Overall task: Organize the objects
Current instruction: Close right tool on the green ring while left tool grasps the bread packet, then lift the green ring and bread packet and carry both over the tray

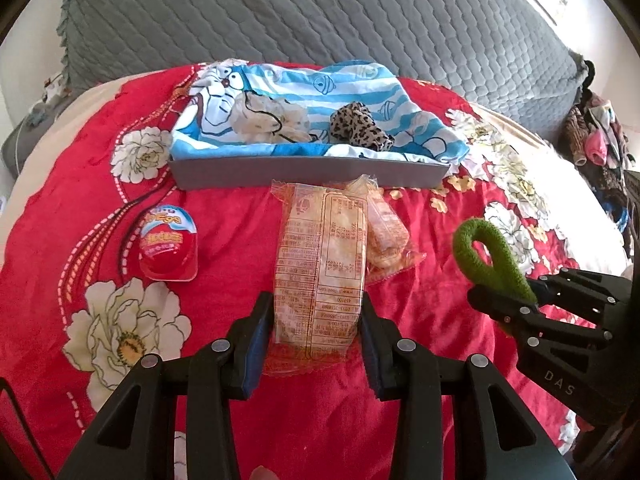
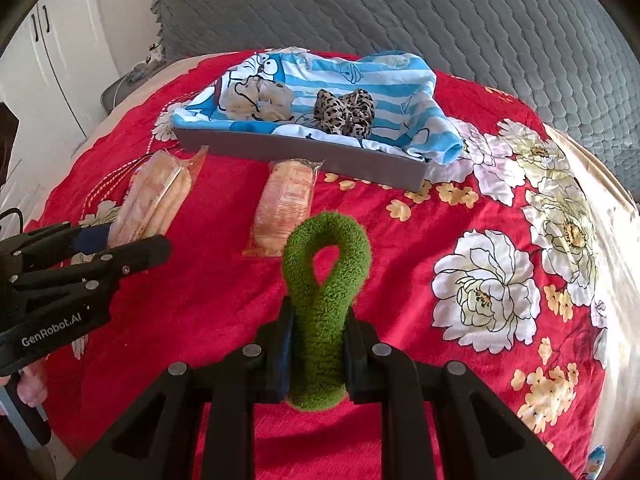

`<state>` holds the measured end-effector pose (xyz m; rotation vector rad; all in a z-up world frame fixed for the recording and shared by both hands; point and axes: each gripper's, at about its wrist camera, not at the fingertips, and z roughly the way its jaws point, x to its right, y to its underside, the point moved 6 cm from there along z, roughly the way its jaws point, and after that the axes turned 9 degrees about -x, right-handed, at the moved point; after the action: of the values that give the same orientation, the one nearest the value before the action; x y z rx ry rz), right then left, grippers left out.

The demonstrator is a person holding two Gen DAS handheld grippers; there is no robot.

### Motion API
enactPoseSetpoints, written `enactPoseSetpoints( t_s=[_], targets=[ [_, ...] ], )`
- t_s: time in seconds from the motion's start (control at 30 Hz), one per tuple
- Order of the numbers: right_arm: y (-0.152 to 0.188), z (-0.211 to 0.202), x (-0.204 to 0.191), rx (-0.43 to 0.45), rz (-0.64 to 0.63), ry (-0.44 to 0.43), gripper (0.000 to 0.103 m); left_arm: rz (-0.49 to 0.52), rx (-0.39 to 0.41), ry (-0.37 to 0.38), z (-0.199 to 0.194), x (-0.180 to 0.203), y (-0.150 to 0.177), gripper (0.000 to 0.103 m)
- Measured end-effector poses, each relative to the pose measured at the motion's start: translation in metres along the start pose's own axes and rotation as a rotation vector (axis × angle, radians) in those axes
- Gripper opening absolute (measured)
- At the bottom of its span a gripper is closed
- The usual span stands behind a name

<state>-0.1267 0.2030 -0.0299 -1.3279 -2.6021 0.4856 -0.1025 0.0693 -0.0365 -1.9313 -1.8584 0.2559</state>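
My left gripper [image 1: 318,320] is shut on a long clear-orange snack packet [image 1: 320,264] lying on the red flowered blanket; it also shows in the right wrist view [image 2: 158,200]. My right gripper [image 2: 316,348] is shut on a green fuzzy hair tie [image 2: 326,280], held above the blanket; it shows in the left wrist view [image 1: 492,256]. A second snack packet [image 2: 286,204] lies beside the first. A grey tray [image 1: 304,172] lined with a blue striped cartoon cloth [image 1: 304,88] holds a cream scrunchie [image 1: 268,118] and a leopard scrunchie [image 1: 358,124].
A red egg-shaped candy pack [image 1: 170,246] lies left of the packet. A grey quilted cover [image 1: 320,12] lies behind the tray. Clothes [image 1: 596,136] are piled at far right. White cupboards [image 2: 52,40] stand at left.
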Motion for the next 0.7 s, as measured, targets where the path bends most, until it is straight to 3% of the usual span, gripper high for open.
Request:
enactPoseSetpoints(
  t_s=[0.7],
  targets=[
    [-0.01,-0.041,-0.023,0.117,-0.048,-0.036,0.02,0.016,0.069,-0.032,-0.049,0.004,-0.003,0.042]
  ],
)
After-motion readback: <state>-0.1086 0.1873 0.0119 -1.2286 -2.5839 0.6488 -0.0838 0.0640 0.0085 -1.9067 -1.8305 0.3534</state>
